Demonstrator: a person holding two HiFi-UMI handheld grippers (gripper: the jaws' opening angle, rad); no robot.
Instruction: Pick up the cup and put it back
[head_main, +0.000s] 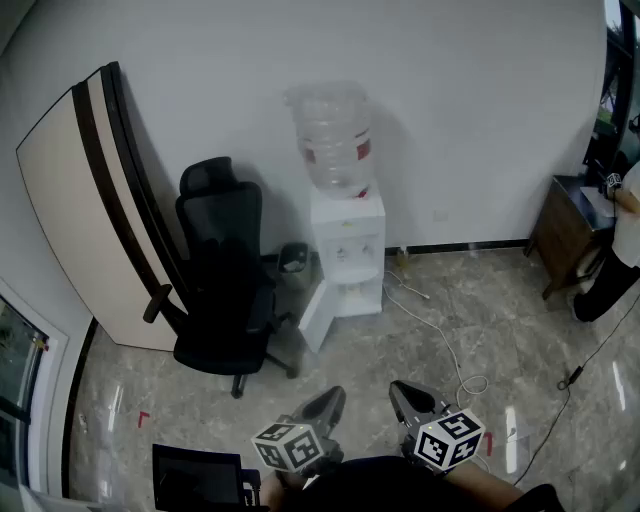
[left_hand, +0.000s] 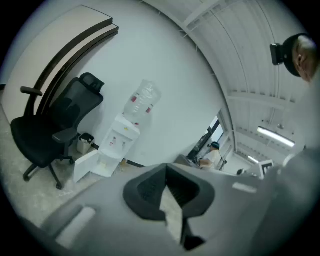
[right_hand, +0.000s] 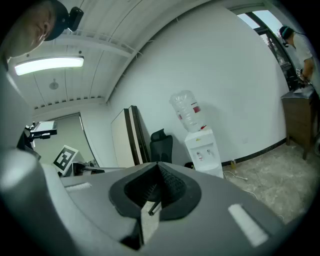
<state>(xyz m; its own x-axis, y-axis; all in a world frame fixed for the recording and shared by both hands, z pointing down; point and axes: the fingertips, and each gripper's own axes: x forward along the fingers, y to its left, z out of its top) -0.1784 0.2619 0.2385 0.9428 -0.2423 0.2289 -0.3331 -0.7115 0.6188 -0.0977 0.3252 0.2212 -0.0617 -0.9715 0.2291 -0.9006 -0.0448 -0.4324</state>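
Cup is not being shown in any view, though it is probably being kept at the water dispenser, well apart. Left gripper and right gripper are being held fully closed and empty, pointed that way for approach.

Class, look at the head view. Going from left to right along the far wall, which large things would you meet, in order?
leaning board → black office chair → water dispenser → wooden cabinet
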